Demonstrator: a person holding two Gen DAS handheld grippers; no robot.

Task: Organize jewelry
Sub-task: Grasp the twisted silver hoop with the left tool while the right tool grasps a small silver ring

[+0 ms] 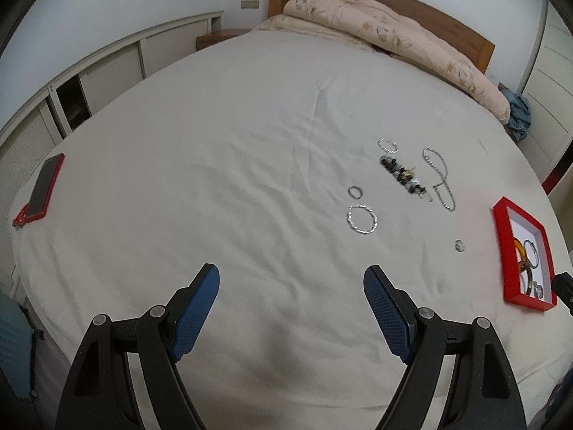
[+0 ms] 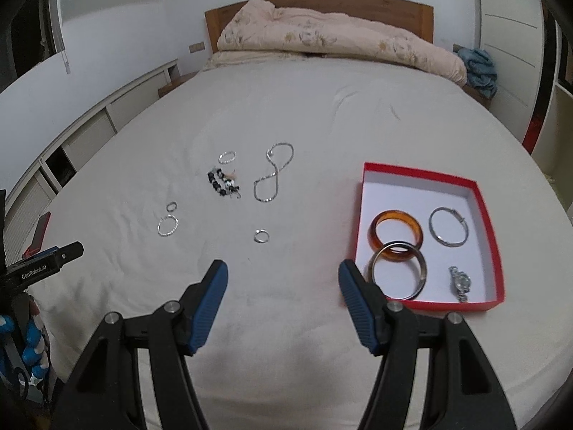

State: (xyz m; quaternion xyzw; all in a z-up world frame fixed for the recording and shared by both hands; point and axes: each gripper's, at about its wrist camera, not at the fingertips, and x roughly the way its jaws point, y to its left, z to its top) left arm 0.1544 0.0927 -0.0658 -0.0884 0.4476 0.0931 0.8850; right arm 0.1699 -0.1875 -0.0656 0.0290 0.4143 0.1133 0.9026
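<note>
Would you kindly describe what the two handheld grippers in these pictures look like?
Both the left gripper and the right gripper have black plastic linkage arms joined by round silver pivot pins. Each finger ends in a long blue pad with a fine textured surface. In the right wrist view, the side of the left gripper's black body carries white "GenRobot.AI" lettering.

A bed (image 2: 286,107) with a pale sheet carries everything, and a rumpled quilt (image 2: 333,43) lies at its far end. Ahead of the tool lie a chain (image 2: 274,173), a beaded bracelet (image 2: 222,182), two hoops (image 2: 167,225) and small rings (image 2: 261,235). A red tray (image 2: 492,215) sits to the right, a phone (image 1: 44,188) far left.
</note>
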